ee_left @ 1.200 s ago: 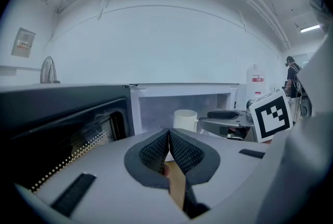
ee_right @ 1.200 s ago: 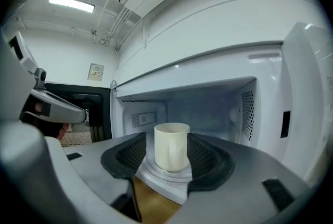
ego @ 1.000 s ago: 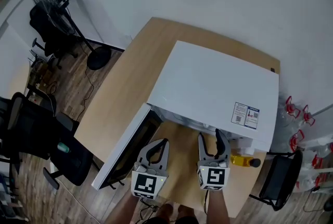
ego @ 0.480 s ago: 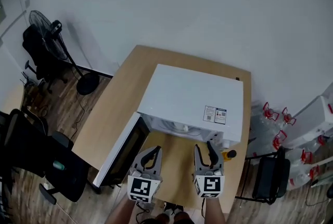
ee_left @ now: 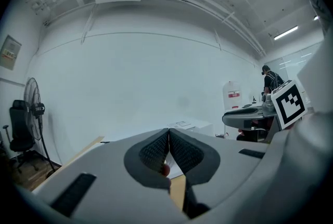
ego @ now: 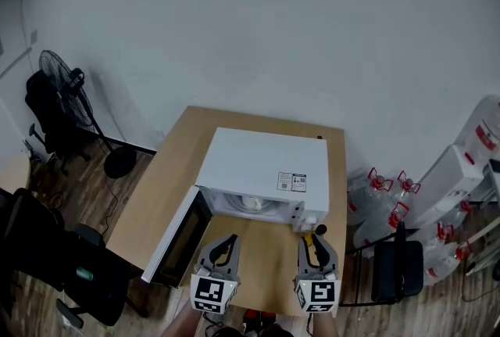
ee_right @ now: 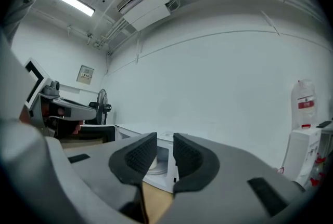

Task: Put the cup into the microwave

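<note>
The white microwave (ego: 262,163) stands on the wooden table (ego: 168,171) with its door (ego: 178,238) swung open to the left. A pale cup (ego: 252,203) sits inside on the turntable. Through the right gripper view's jaws the cup (ee_right: 152,163) shows well beyond the pads. Both grippers hover at the table's near edge, back from the microwave. The left gripper (ego: 225,241) (ee_left: 168,132) is shut, tips touching, and holds nothing. The right gripper (ego: 314,240) (ee_right: 165,140) is closing, with a narrow gap and nothing between its jaws.
A yellow bottle (ego: 319,231) stands by the microwave's front right corner. A standing fan (ego: 58,69) and black chairs (ego: 43,257) are on the floor to the left. Large water bottles (ego: 383,195) and another dark chair (ego: 398,273) are to the right.
Both grippers have drawn back from the microwave opening and risen. The microwave now looks smaller and farther off. The right gripper's jaws have narrowed from wide open.
</note>
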`<state>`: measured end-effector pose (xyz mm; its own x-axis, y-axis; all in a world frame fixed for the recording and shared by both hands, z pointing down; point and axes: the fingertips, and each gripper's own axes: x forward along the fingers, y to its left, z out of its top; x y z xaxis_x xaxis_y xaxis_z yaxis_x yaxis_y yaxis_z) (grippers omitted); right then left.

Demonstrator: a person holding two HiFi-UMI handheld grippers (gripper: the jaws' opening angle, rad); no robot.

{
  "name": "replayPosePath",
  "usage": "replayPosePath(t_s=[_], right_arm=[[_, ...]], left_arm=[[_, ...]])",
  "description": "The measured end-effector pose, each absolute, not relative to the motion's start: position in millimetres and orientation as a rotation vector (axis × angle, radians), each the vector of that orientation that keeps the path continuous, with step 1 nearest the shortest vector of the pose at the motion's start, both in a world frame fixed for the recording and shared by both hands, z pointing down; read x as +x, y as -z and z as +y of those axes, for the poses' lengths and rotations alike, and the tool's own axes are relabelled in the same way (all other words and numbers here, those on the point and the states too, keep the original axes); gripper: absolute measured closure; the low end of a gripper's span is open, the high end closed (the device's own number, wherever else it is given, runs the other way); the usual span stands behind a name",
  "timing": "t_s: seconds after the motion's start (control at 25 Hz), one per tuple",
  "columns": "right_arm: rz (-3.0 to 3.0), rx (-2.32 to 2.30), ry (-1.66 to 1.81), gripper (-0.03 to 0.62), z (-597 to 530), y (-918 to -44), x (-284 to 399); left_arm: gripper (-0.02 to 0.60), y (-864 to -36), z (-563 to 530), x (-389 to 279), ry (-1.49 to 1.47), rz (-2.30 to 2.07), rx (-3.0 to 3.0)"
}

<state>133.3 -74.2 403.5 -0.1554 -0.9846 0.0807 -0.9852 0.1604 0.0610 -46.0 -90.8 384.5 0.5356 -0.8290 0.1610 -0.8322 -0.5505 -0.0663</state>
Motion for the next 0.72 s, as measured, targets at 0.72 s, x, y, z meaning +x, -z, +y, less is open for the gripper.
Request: replayPosePath(t_s=[0.72], right_arm=[[-2.199, 2.069, 0.018, 0.576, 36, -404, 142]], left_arm=[[0.558, -391, -13, -40, -0.315, -1.387, 2.799]])
